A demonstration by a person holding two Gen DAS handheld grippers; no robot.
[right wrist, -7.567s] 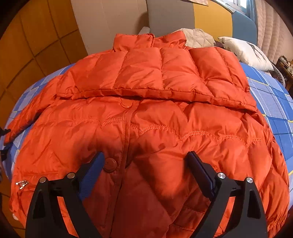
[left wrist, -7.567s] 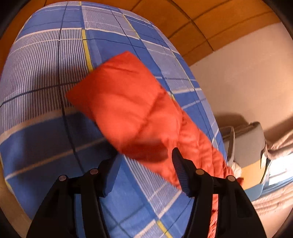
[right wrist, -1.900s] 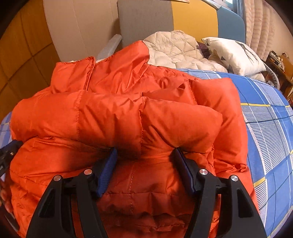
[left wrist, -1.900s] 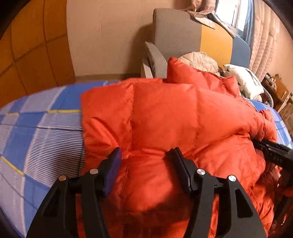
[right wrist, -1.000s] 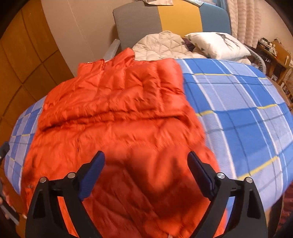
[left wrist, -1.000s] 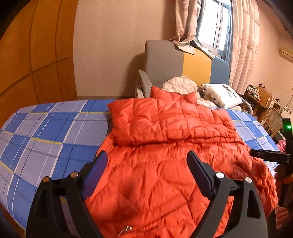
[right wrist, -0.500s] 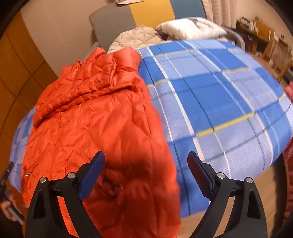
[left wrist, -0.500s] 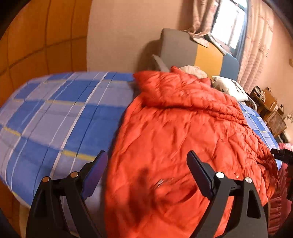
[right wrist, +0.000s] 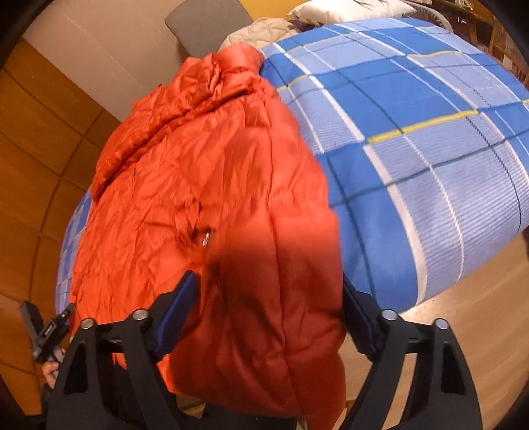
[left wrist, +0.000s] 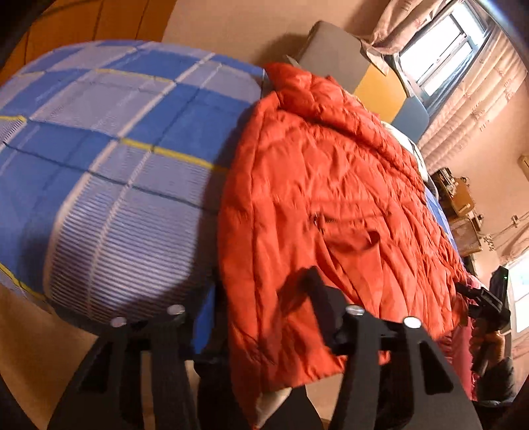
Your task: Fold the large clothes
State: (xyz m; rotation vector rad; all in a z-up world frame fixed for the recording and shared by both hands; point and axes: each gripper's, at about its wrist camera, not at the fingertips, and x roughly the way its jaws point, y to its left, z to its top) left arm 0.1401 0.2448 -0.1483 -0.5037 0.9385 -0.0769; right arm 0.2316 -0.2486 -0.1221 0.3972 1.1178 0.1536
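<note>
My puffy orange quilted jacket (left wrist: 330,198) lies on the blue checked bed (left wrist: 115,132), its bottom edge hanging over. Both jaws are closing around that edge (left gripper (left wrist: 261,317), right gripper (right wrist: 267,314)).

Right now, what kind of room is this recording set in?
Most likely a bedroom at home: a bed in a blue checked sheet, a white pillow behind it, and a curtained window.

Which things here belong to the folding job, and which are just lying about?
Job: orange down jacket; left gripper, right gripper, both closing around its hanging hem.
Lying about: plaid bedsheet, beige quilted coat, white pillow, armchair.
</note>
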